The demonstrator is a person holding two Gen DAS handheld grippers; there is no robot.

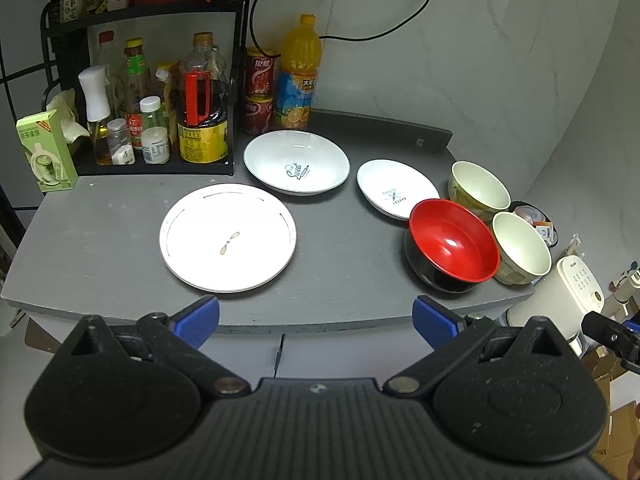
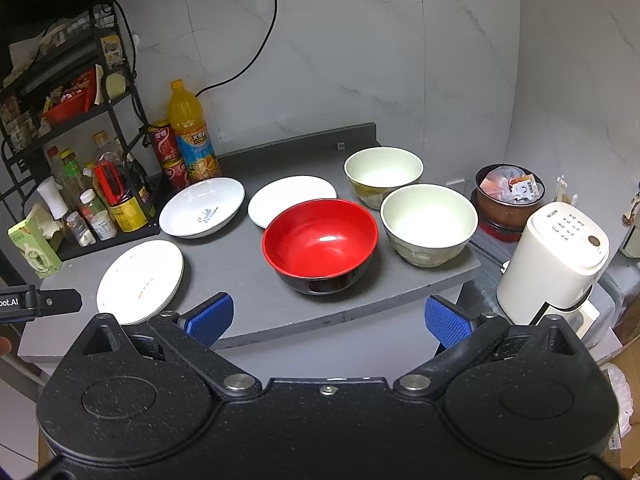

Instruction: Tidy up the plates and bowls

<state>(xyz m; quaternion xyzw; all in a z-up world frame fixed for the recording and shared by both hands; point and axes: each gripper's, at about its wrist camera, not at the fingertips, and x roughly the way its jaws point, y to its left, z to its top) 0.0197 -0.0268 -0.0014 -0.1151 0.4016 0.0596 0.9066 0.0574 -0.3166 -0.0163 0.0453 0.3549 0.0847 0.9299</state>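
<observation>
Left gripper and right gripper hang before the counter, jaws wide apart, nothing held. In the left view, flat plate lies centre; deep plate at 12 o'clock, small plate at 2. Red bowl sits at 3 o'clock, touching two cream bowls beyond.

— How is the light?
— Even, cool indoor light from overhead; both views look sharp. The flat plate is washed out white, and a small glare spot sits inside the red bowl.
— Any shadows or distortion?
— Soft shadows under the bowls. Strong fisheye bending — the desk edge curves and the corners go dark.
</observation>
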